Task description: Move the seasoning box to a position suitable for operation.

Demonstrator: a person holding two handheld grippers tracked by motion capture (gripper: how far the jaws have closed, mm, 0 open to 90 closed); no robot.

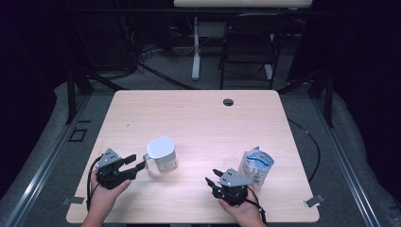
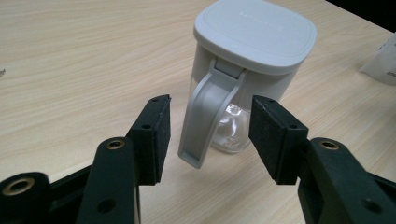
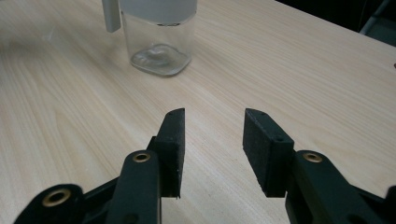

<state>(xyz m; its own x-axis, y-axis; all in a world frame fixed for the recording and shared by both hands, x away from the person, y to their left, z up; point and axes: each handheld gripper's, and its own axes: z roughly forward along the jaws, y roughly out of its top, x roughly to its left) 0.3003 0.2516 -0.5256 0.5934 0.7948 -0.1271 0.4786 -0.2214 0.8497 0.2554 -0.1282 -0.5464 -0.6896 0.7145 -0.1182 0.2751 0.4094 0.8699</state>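
With its jaws spread either side of the grey handle, the left tool (image 2: 210,135) lines up to grip the clear glass jug with a white square lid (image 2: 247,70) at centre frame; the right tool (image 3: 212,149) waits open over bare desk (image 3: 303,70).

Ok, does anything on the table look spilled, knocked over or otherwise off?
Nothing stands out. The lidded jug stands upright on the table with its lid seated, and the pouch stands upright too. No spill shows. The left gripper has open jaws on either side of the jug's handle, not touching it.
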